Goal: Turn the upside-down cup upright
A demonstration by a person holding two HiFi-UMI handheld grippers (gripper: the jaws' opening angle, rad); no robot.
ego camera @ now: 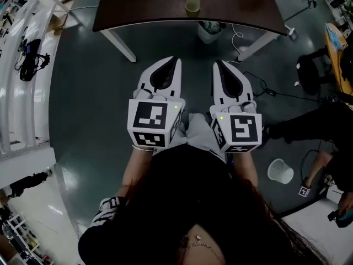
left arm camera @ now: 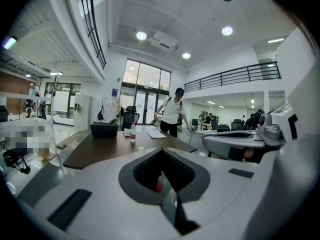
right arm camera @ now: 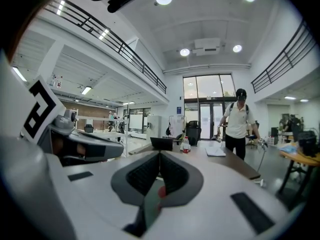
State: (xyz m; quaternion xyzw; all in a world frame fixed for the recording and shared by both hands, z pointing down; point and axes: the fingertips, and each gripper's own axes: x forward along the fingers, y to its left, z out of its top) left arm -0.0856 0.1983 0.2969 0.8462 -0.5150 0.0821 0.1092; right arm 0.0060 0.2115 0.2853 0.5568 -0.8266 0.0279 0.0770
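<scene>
Biggest hazard: the table (ego camera: 138, 7). Easy to clip its near edge with closed, nearly level grippers if brought in too low.

Next, the cup (ego camera: 193, 3) itself. Standing mouth-down on the table close to that near edge, about midway along it. Light by the look of it, so likely to skid or topple off toward the bin (ego camera: 209, 31) on the floor beneath if nudged rather than grasped. Impossible to grasp with jaws as now: opening needed before contact, and with a late opening, a shove instead of a grip. Once gripped, a chance of slipping during the turn-over if pinched only on the tapered wall, or of landing tilted and rolling away.

Pose: both forearms drawn in close to the body, hands level with one another. Left gripper (ego camera: 174, 60) and right gripper (ego camera: 219, 64) held side by side, just apart, pointing ahead toward the table and dipped slightly. Well short of the cup, touching nothing. Jaws of each pressed together tip to tip, nothing between them.
</scene>
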